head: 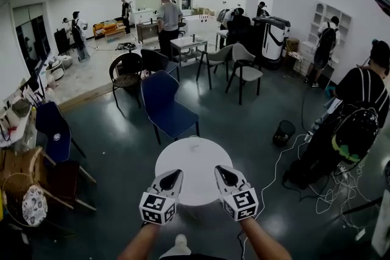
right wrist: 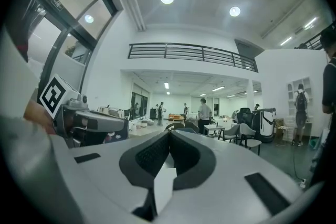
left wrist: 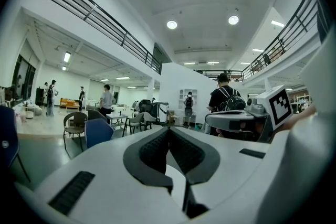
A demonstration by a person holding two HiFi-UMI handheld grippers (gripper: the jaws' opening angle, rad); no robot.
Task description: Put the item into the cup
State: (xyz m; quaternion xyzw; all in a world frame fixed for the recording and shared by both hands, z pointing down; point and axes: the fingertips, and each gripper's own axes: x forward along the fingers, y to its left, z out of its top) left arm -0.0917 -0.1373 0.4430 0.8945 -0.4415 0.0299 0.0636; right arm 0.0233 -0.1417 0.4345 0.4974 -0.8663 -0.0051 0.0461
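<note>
My left gripper (head: 177, 174) and right gripper (head: 221, 171) are held side by side, pointing level over the near edge of a round white table (head: 195, 158). The bare part of the tabletop shows nothing on it. No cup or item shows in any view. In the left gripper view the left gripper (left wrist: 169, 131) has its dark pads closed together at the tips with nothing between them. The right gripper (right wrist: 169, 134) looks the same in the right gripper view: pads meeting, nothing held.
A blue chair (head: 162, 101) stands just beyond the table, with more chairs and small tables behind it. A black wastebasket (head: 283, 131) and loose cables (head: 332, 192) lie on the floor at right, near a person with a backpack (head: 361, 112). A wicker chair (head: 23, 190) sits at left.
</note>
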